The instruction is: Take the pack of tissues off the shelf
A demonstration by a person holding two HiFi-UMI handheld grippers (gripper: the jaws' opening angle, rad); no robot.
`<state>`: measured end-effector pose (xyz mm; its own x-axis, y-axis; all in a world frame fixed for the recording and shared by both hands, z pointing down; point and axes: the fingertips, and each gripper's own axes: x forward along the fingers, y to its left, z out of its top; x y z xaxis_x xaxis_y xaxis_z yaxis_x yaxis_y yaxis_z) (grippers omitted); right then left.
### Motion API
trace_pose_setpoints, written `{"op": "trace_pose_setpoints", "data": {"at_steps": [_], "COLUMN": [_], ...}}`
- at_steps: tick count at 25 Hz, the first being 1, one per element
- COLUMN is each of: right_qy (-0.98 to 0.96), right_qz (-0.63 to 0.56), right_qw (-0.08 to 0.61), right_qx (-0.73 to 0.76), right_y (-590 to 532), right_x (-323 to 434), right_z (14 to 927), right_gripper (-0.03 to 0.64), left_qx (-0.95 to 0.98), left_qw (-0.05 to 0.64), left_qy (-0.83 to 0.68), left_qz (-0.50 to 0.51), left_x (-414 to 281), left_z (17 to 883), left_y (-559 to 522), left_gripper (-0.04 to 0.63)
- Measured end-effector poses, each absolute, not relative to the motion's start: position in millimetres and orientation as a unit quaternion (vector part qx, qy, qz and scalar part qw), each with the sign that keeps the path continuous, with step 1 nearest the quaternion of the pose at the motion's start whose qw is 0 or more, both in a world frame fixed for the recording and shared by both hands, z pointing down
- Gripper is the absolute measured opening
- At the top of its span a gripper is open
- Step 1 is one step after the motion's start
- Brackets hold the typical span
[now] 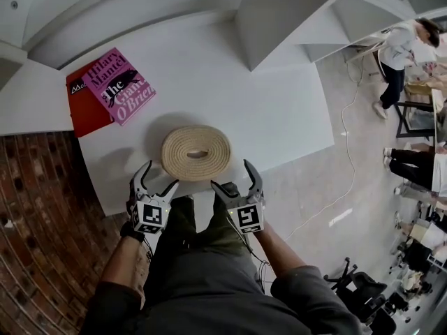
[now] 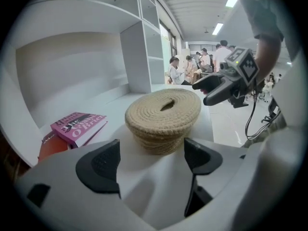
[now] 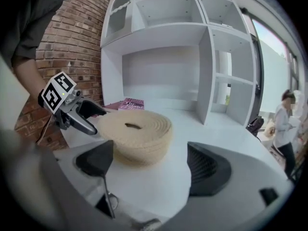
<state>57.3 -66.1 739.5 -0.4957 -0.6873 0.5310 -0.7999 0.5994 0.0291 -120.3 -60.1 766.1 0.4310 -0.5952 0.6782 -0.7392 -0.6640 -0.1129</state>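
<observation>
A round beige woven tissue holder (image 1: 196,153) with a slot in its top lies flat on the white shelf board (image 1: 244,82), near the front edge. No tissue shows in the slot. My left gripper (image 1: 159,176) is just in front of it to the left, open and empty. In the left gripper view the holder (image 2: 163,113) lies a little beyond the pads (image 2: 101,165), apart from them. My right gripper (image 1: 232,175) is in front to the right, also open and empty, and the holder (image 3: 135,131) lies ahead and left of its jaws.
A pink book (image 1: 120,84) lies on a red book (image 1: 87,110) at the board's back left. A white upright divider (image 1: 279,12) rises at the back right. There is a brick wall (image 1: 42,208) on the left, and people (image 1: 398,54) stand across the floor to the right.
</observation>
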Motion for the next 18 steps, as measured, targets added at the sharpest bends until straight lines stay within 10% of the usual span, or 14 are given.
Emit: {"op": "trace_pose_setpoints", "data": {"at_steps": [18], "right_qy": [-0.837], "right_qz": [0.081], "right_qw": [0.198], "right_qx": [0.504], "right_y": [-83.1], "right_x": [95.4], "right_z": [614.8], "right_gripper": [0.202], "left_qx": [0.850], "left_qw": [0.093], "left_qy": [-0.463], "left_qz": [0.234], "left_x": [-138.5], "left_z": [632.8], "left_y": [-83.6], "left_gripper": [0.181]}}
